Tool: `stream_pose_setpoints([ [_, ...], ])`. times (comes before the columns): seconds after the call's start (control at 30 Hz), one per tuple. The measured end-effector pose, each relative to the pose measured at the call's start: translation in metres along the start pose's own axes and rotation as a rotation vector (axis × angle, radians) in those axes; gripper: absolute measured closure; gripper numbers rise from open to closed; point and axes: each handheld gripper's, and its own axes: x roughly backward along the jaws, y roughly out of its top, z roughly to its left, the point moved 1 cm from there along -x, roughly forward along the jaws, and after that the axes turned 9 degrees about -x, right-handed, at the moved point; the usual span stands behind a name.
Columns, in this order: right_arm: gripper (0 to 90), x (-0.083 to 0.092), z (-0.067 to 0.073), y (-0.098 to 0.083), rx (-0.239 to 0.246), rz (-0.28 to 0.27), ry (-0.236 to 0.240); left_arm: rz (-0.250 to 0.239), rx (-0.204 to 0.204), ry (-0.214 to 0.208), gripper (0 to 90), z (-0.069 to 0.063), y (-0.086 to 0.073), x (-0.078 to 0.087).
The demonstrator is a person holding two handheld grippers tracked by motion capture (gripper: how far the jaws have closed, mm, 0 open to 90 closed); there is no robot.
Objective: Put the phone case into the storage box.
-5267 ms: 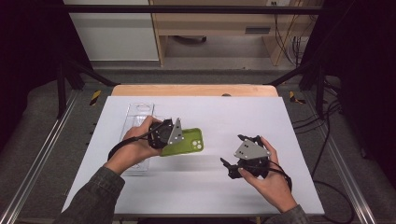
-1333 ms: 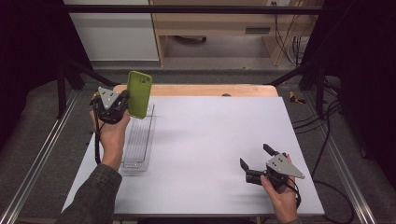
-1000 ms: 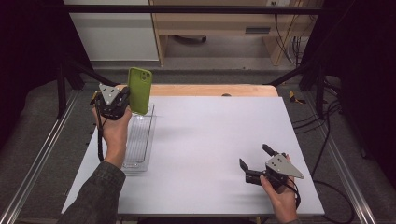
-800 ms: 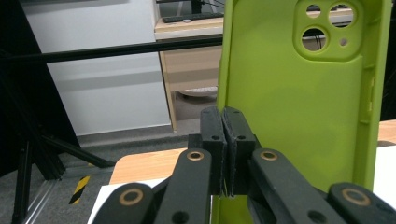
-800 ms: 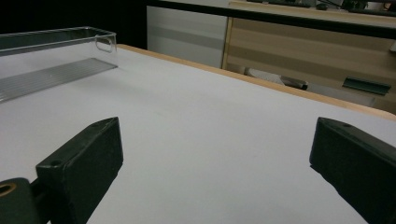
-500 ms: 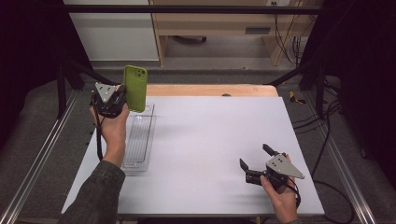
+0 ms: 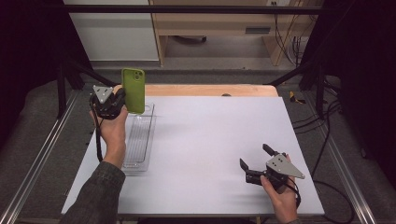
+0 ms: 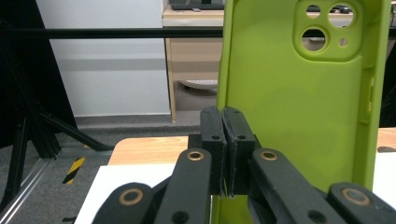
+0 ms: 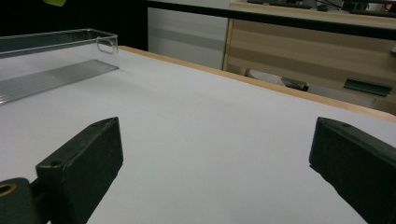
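A lime-green phone case (image 7: 133, 91) stands upright in the air over the far end of a clear plastic tray (image 7: 140, 140), its camera cut-outs at the top. My left gripper (image 7: 119, 100) is shut on the case's edge. In the left gripper view the two black jaws meet at the left gripper (image 8: 225, 140), pinching the wall of the phone case (image 8: 299, 107), whose hollow inner side faces the camera. My right gripper (image 7: 254, 161) rests low at the table's front right, open, with nothing between its jaws. The right gripper (image 9: 215, 158) looks across bare white table toward the clear tray (image 9: 56, 51).
The white table top (image 7: 215, 135) has a wooden strip (image 7: 210, 89) along its far edge. Black frame bars and cables run along both sides. A wooden desk (image 7: 219, 23) and a white cabinet stand beyond the table.
The case lay on the table under my left gripper several seconds ago; now it is held upright at the far left. Over the last second it barely shifted. The right gripper moved to the front right.
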Motion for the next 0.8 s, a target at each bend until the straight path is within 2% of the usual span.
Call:
stream_pose_setpoints([
  [0.27, 3.3, 0.0003, 0.0001, 0.0002, 0.001, -0.002, 0.002, 0.02, 0.022, -0.006, 87.3, -0.0005, -0.0044, -0.0027],
  [0.4, 3.2, 0.0006, -0.0002, 0.0003, 0.001, -0.002, 0.002, 0.027, 0.048, -0.012, 87.3, -0.0001, -0.0076, -0.0037],
  [0.8, 3.2, 0.0008, -0.0003, 0.0004, 0.002, -0.003, 0.001, 0.038, 0.042, -0.008, 87.3, -0.0029, -0.0102, -0.0048],
])
